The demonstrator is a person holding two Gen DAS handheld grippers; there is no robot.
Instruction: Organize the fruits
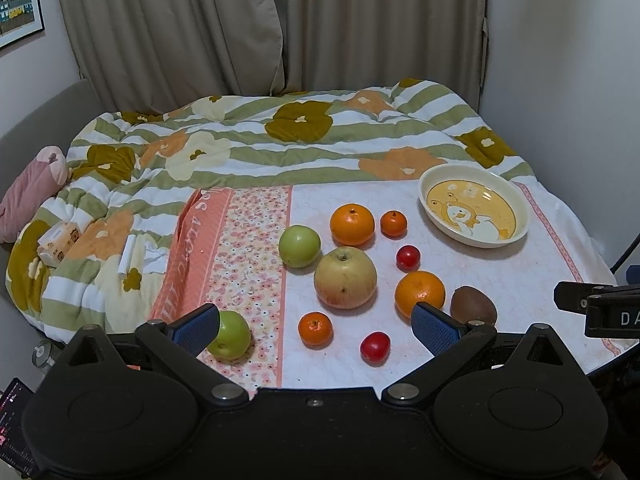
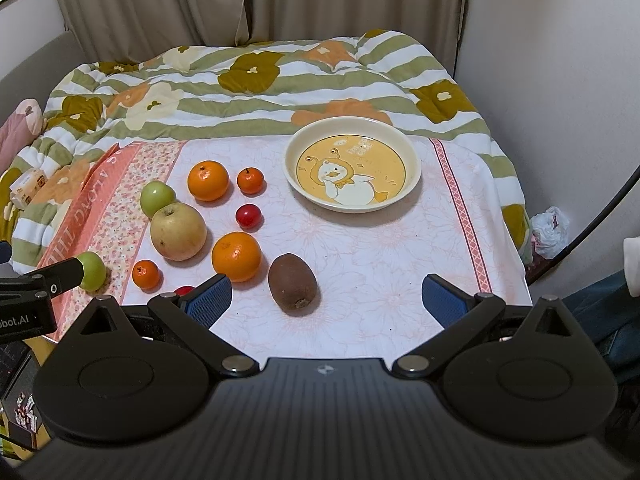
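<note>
Ten fruits lie loose on a pale sheet [image 2: 380, 248] spread over a bed. At the centre of the group is a large apple [image 1: 345, 278], yellowish with a red blush. A green apple [image 1: 299, 246] sits just behind it to the left, touching or nearly so. A second green apple [image 1: 231, 335] lies apart on the flowered strip at the left. Two oranges are present: the far orange [image 1: 352, 224] behind the large apple, the near orange [image 1: 420, 294] to its right. Two mandarins are present: one mandarin [image 1: 393, 223] beside the far orange, another mandarin [image 1: 315, 328] in front of the large apple. Two small red fruits are present: one red fruit [image 1: 408, 258] between the oranges, another red fruit [image 1: 375, 346] nearest the camera. A kiwi [image 2: 293, 283] lies just right of the near orange.

A plate [image 2: 412, 160] with a duck picture stands well right of the group, holding nothing.

The left gripper [image 1: 316, 328] hovers over the near fruits, fingers spread wide, gripping nothing. The right gripper [image 2: 326, 300] hovers near the kiwi, fingers likewise spread wide and unloaded.

A striped flowered quilt [image 1: 280, 144] covers the bed behind; curtains [image 1: 280, 24] hang beyond.
</note>
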